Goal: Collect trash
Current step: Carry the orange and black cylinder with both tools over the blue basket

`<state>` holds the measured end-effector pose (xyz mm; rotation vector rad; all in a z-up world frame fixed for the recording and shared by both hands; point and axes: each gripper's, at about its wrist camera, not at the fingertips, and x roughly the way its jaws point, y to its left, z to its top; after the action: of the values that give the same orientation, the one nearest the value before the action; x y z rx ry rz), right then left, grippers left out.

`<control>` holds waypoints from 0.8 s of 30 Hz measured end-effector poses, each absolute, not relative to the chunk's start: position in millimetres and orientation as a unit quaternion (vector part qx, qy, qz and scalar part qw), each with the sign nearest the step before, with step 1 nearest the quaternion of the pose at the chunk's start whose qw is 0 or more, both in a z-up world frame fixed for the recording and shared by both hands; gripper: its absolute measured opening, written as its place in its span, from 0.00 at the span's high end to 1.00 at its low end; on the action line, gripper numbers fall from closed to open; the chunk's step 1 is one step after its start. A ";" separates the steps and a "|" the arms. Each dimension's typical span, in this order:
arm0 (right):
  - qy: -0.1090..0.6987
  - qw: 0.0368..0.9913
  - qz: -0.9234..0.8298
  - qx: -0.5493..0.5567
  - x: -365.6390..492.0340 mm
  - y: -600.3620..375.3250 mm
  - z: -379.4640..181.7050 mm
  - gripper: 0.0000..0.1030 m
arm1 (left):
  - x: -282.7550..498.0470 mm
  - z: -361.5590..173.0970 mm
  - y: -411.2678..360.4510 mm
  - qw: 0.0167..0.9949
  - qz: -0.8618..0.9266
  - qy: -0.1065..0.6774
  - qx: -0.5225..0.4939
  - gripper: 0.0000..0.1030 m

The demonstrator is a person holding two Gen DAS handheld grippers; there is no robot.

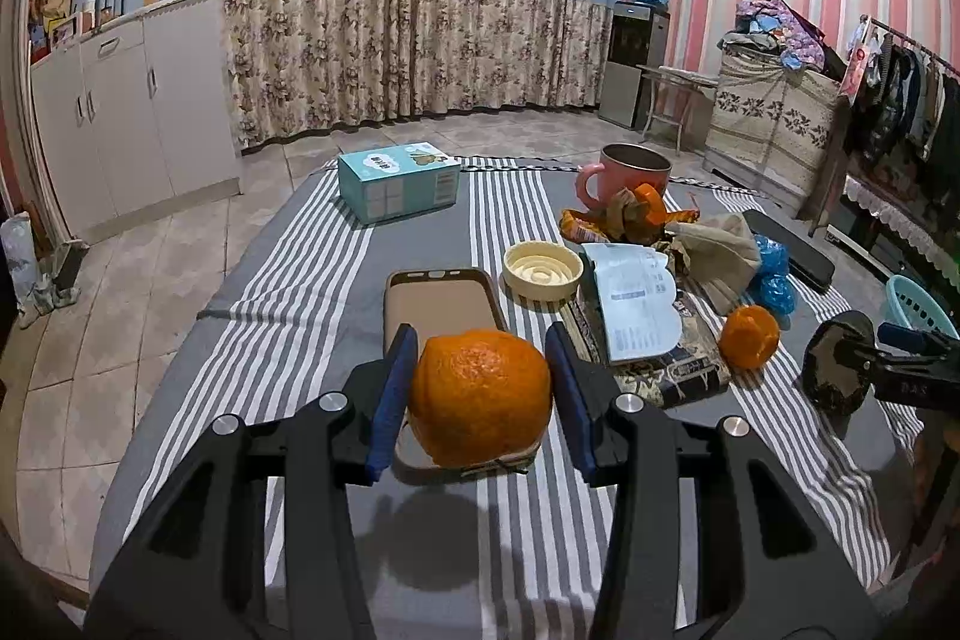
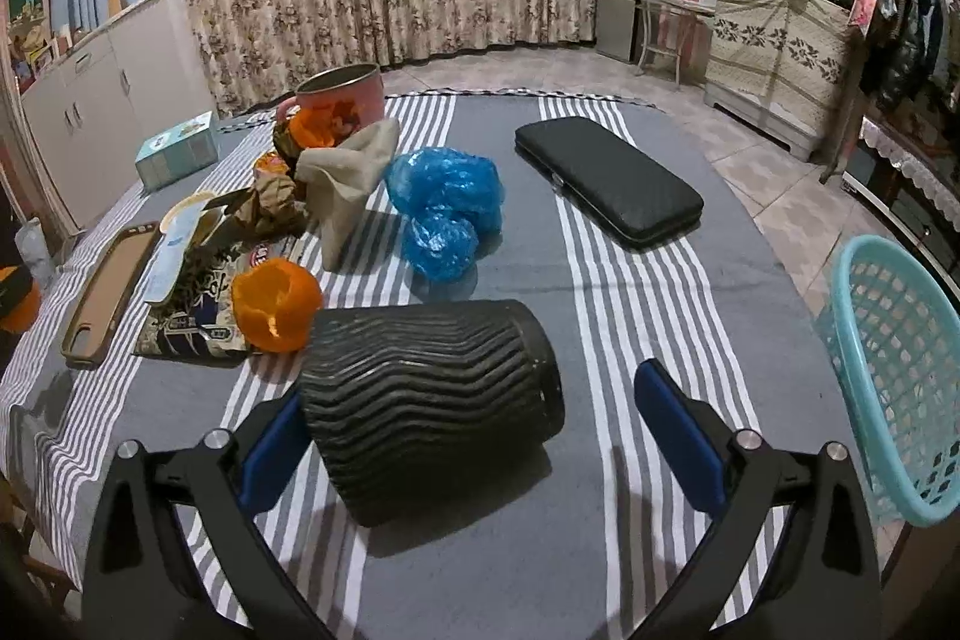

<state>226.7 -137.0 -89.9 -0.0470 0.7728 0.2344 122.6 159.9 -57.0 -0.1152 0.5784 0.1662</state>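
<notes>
My left gripper (image 1: 480,391) has its blue pads around an orange peel shell (image 1: 480,394) that rests on the near end of a brown phone case (image 1: 441,301); the left pad touches it, the right pad stands just off it. My right gripper (image 2: 480,430) is open, with a black ribbed cup (image 2: 429,400) lying on its side between the fingers, against the left pad (image 2: 270,454). A second orange peel (image 2: 276,304) lies just left of the cup. Crumpled blue plastic (image 2: 447,205), a beige cloth (image 2: 348,172), wrappers (image 2: 198,292) and peel scraps (image 1: 636,214) form a pile mid-table.
A turquoise basket (image 2: 900,376) stands at the table's right edge. A black case (image 2: 606,178), a pink mug (image 1: 630,175), a teal box (image 1: 396,181) and a cream lid (image 1: 543,271) lie on the striped cloth (image 2: 600,280). Cabinets and curtains stand beyond.
</notes>
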 end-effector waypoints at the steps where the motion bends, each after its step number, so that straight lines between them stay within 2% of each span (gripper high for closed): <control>1: 0.380 0.917 0.121 -0.023 228.5 -135.8 -90.4 0.19 | 125.4 -56.2 158.9 0.953 0.082 0.285 -0.057 0.58; 2: 0.385 0.914 0.128 -0.024 228.7 -133.4 -91.8 0.28 | 128.0 -55.0 157.7 0.953 0.081 0.285 -0.056 0.58; 6: 0.379 0.916 0.134 -0.023 227.9 -134.9 -90.8 0.31 | 134.4 -48.8 149.7 0.956 0.076 0.280 -0.053 0.58; 14: 0.324 0.940 0.106 -0.021 217.2 -170.9 -56.5 0.31 | 149.7 -33.4 116.1 0.962 0.056 0.265 -0.036 0.58; 24: 0.246 0.969 -0.028 -0.011 204.9 -288.9 2.9 0.31 | 174.5 -7.3 39.3 0.971 0.004 0.239 -0.018 0.58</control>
<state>204.9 -288.9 2.9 -0.0221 0.4974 -0.0559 174.5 39.3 -7.3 -0.0362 0.4830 0.0089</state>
